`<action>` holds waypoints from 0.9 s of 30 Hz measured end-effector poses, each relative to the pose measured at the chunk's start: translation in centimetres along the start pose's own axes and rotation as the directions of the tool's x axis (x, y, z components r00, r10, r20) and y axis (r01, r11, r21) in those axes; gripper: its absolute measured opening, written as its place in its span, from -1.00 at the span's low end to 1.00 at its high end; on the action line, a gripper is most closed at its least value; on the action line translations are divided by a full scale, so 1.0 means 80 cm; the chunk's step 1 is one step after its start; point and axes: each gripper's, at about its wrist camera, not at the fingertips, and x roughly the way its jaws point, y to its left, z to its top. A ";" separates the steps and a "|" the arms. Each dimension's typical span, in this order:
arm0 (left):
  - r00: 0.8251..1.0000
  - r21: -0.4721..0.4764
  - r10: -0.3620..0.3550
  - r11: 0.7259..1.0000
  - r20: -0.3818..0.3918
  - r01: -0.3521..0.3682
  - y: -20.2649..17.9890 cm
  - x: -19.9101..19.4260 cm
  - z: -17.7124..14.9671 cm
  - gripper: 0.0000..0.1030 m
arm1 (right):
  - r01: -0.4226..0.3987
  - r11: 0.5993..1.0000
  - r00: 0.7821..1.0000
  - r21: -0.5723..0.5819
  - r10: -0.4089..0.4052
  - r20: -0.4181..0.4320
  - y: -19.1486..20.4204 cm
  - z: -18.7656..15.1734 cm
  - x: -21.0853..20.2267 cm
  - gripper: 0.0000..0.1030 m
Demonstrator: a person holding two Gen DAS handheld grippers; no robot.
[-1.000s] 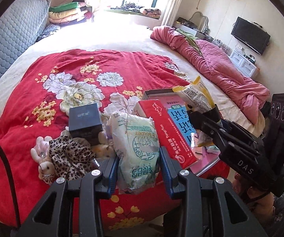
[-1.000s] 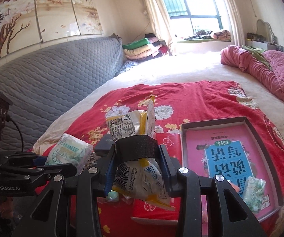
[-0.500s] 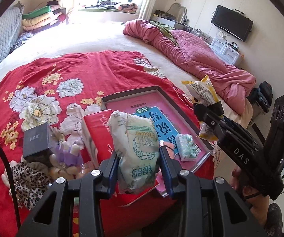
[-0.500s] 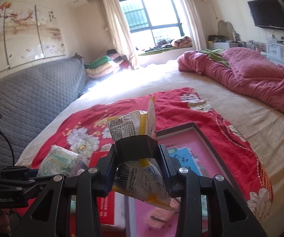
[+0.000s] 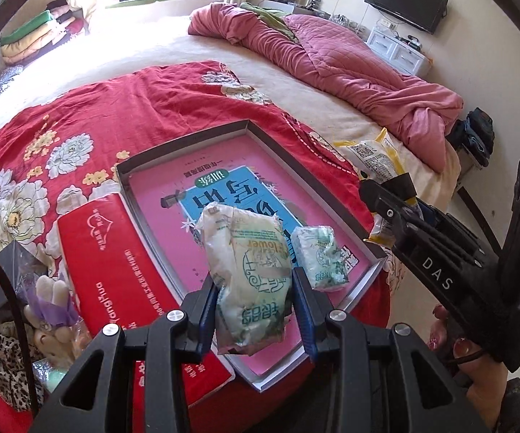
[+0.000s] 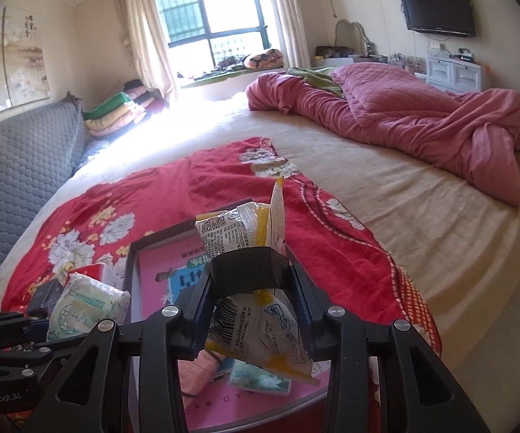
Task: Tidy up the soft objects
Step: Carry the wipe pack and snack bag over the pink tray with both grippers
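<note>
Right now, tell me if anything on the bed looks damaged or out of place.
Nothing looks spilled or torn. The only oddity: a hard black box sits among the soft toys beside the red pack, left of the tray.

left gripper (image 5: 256,306): clamped on tissue pack (image 5: 247,278), held level | right gripper (image 6: 251,310): pinching snack bag (image 6: 249,288), raised alongside, hand (image 5: 455,342) gripping handle

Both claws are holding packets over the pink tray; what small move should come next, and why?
Probably lower the left claw and release its tissue pack into the pink tray, beside the small pack already lying there. It hangs directly above open tray floor.
</note>
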 end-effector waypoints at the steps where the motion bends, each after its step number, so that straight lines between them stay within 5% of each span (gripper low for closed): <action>1: 1.000 0.003 -0.001 1.000 -0.005 0.001 -0.002 0.005 0.000 -0.25 | 0.012 1.000 1.000 -0.005 -0.012 -0.011 -0.003 -0.002 0.004 -0.20; 12: 0.998 0.020 -0.006 1.000 -0.067 0.007 -0.019 0.051 0.001 -0.25 | 0.120 0.992 0.983 -0.038 -0.124 -0.135 -0.030 -0.030 0.049 -0.20; 27: 0.993 0.001 -0.016 1.000 -0.113 0.016 -0.020 0.082 -0.004 -0.24 | 0.070 0.995 0.970 -0.069 -0.084 -0.229 -0.025 -0.045 0.090 -0.19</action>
